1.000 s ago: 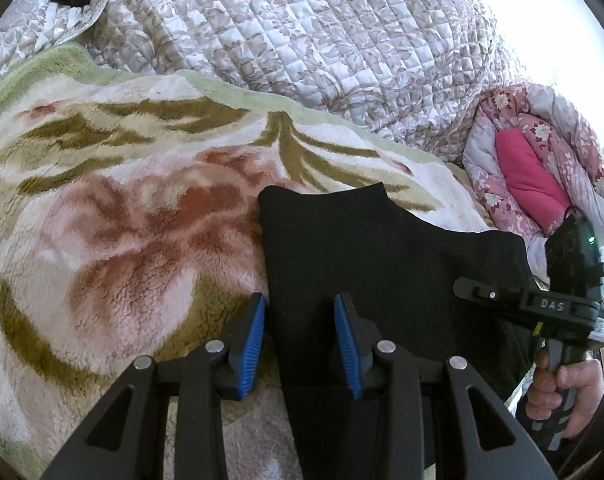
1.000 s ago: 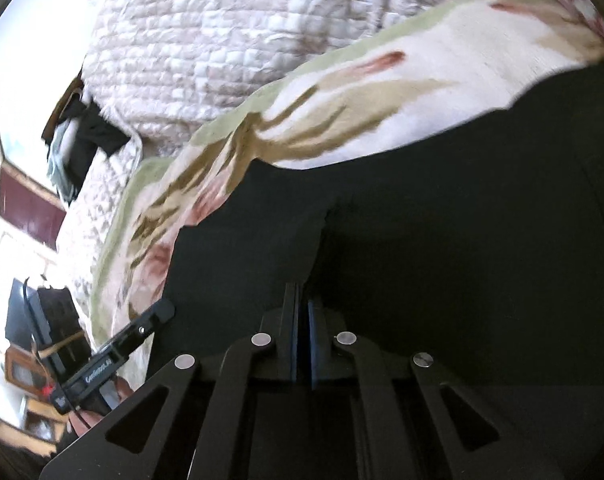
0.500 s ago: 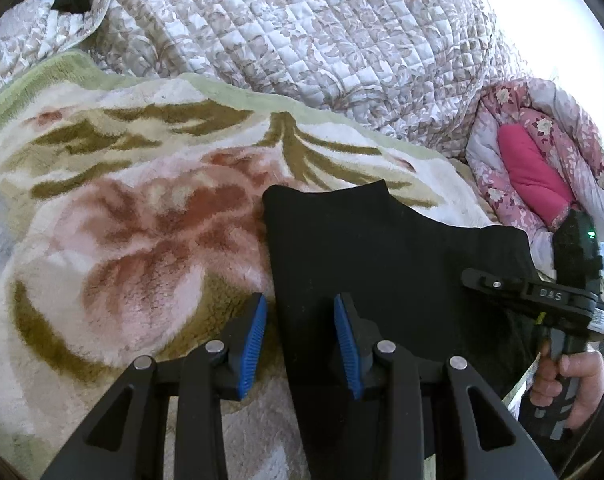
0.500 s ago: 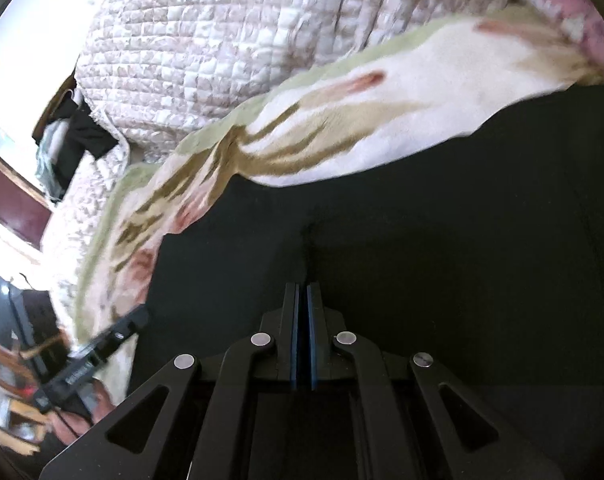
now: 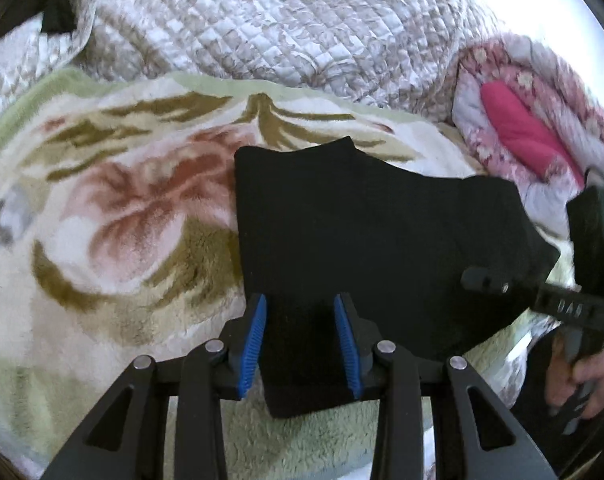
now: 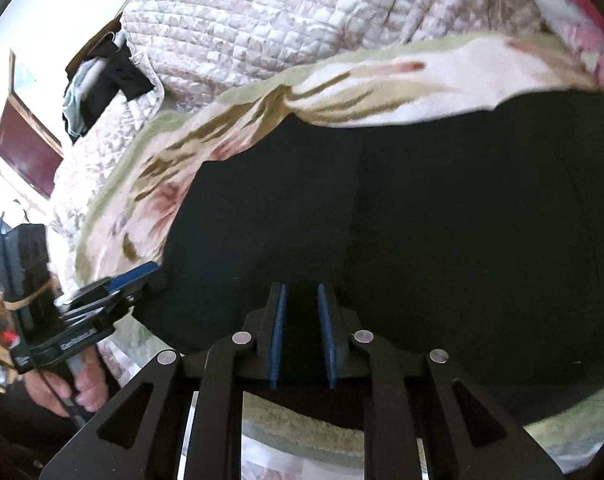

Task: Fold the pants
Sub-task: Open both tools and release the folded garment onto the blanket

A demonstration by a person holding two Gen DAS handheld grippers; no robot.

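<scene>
The black pants lie folded and flat on a floral fleece blanket. My left gripper is open, its blue pads on either side of the pants' near left corner. In the right wrist view the pants fill the middle and right. My right gripper is open just over the pants' near edge, holding nothing. The right gripper also shows in the left wrist view, and the left gripper in the right wrist view.
A quilted beige bedspread is heaped behind the blanket. A pink floral quilt lies at the far right. Dark clothes hang at the far left in the right wrist view.
My right gripper was shut on the pants' fabric and has opened, letting the fabric lie flat. My left gripper has shifted right, over the pants' corner.
</scene>
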